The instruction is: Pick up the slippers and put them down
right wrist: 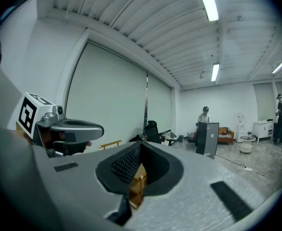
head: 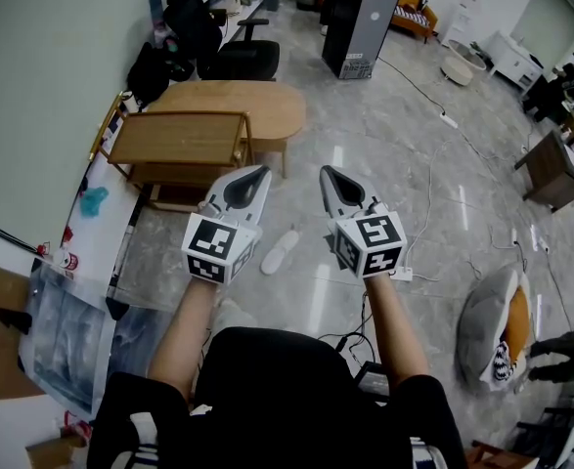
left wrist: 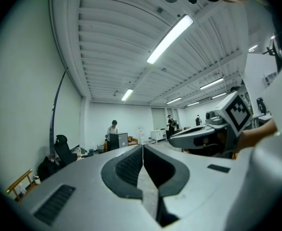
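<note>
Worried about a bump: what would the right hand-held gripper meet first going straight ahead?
Nothing near: the right hand-held gripper seems to point over the wooden table; probably the black office chair first, depth unclear.

The slipper (head: pixel 280 251) looks white, the floor (head: pixel 384 154) veined grey, the left claw (head: pixel 263 171) and right claw (head: pixel 325 171) grey with black-and-white cubes (head: pixel 218 247).

Wooden shelf (head: pixel 174 145) at the floor's (head: pixel 404 145) left edge, oval table (head: pixel 257 101) just behind. Black chair (head: pixel 242 59) beyond. Black cabinet (head: pixel 360 27) far, mid-floor. Cushion (head: pixel 492 325) and side table (head: pixel 555 169) at the right edge.
</note>
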`<act>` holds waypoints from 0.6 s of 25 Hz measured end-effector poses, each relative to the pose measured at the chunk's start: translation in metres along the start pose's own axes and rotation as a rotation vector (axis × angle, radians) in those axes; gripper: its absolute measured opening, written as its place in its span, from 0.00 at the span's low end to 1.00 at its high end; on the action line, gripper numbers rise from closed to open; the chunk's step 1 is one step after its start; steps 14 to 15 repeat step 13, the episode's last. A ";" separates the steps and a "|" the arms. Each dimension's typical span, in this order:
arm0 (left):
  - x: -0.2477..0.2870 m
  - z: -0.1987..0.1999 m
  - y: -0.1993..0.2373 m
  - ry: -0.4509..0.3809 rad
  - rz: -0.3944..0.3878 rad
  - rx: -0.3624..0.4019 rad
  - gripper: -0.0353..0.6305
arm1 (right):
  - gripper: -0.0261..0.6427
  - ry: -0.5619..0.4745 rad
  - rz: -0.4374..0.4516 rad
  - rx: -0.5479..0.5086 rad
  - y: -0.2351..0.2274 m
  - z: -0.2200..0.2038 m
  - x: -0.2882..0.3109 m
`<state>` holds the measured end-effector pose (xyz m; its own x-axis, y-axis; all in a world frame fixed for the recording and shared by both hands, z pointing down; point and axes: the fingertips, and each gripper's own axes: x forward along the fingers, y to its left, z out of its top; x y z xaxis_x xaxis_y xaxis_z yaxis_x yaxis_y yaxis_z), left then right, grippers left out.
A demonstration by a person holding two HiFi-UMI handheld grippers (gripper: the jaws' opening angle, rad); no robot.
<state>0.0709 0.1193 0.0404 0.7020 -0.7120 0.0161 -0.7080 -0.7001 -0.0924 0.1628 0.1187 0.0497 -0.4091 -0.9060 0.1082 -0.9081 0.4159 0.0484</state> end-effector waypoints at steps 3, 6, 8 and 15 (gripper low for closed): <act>0.002 0.001 0.002 -0.001 0.008 0.002 0.06 | 0.04 -0.002 0.007 -0.005 -0.001 0.001 0.002; 0.003 0.000 0.001 0.000 0.011 0.005 0.06 | 0.04 -0.002 0.013 -0.008 -0.001 0.000 0.002; 0.004 0.000 0.000 0.000 0.011 0.006 0.06 | 0.04 0.000 0.016 -0.009 -0.001 -0.001 0.002; 0.008 -0.001 0.001 0.002 0.010 0.006 0.06 | 0.04 0.002 0.021 -0.009 -0.002 -0.002 0.006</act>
